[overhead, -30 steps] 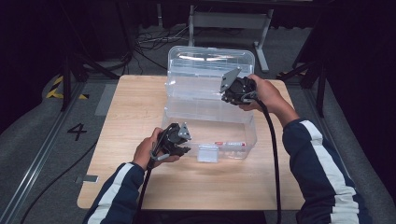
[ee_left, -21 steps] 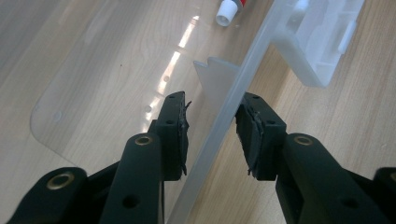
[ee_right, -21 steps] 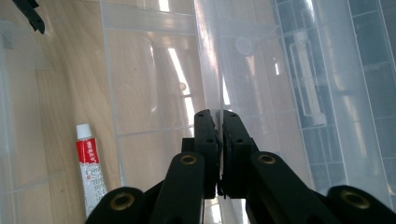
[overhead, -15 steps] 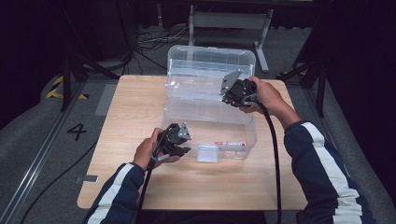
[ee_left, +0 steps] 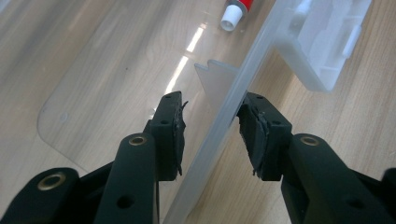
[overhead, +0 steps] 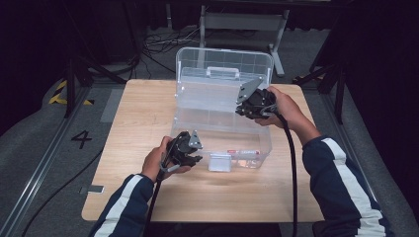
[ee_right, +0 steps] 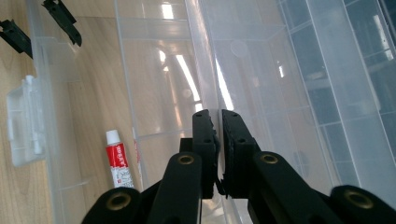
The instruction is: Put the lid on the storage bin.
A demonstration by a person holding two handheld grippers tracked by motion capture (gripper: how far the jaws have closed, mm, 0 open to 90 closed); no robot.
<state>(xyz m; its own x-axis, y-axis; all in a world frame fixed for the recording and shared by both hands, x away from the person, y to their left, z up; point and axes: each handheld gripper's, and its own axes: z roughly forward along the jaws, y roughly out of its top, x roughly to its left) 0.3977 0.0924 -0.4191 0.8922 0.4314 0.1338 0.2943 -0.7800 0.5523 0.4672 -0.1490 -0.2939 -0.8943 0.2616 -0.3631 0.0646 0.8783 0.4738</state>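
The left gripper [overhead: 190, 157] sits at the near left corner of the clear plastic storage box [overhead: 222, 133], its 2 jaws astride the box's front wall. In the left gripper view the jaws [ee_left: 210, 133] stand apart with the thin clear wall running up between them; the right-hand pad touches the wall while the left-hand pad stands off it, so the wall is not clamped. These jaws have just been opening a little.

The right gripper [overhead: 247, 106] is at the far right of the box, where the raised lid [overhead: 225, 66] meets the base. In the right gripper view its jaws [ee_right: 218, 140] are drawn together on a thin clear plastic edge, pads pressed to either side of it.

The box stands open in the middle of the wooden table [overhead: 138, 113], lid upright with its handle at the top. Inside, near the front wall, lies a small red and white tube [ee_right: 119, 163] with a white cap. The white latch [overhead: 219, 162] hangs on the outside of the front wall, just beside the left gripper.
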